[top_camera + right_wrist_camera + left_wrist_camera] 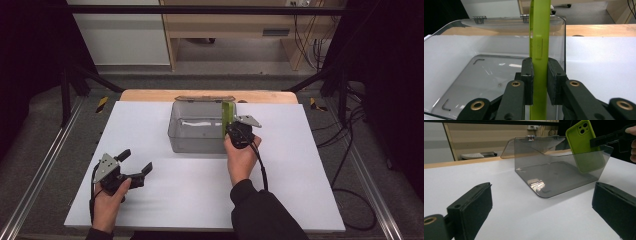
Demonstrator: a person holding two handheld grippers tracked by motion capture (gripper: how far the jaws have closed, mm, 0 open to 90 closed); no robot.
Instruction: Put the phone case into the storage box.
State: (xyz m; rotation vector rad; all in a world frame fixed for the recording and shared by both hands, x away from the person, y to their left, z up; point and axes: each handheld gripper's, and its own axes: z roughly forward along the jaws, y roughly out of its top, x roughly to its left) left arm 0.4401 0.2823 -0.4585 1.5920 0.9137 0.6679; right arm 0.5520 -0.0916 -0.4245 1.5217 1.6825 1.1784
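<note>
White sheeting covers the table (pixel 190 200), with a strip of bare pale wood showing along its far edge. At the middle of the far half stands a smoky clear plastic box (pixel 192 140), its hinged lid thrown back toward the wood strip. Beyond the box lie grey floor, light wooden furniture and hanging cables, and dark frame rails run down either side. The right gripper (pixel 236 131) pinches an upright lime-green phone case (pixel 539 50) edge-on between its pads, at the box's right wall, lower end inside. The left gripper (pixel 134 164) rests well nearer than the box, jaws spread wide on nothing.
</note>
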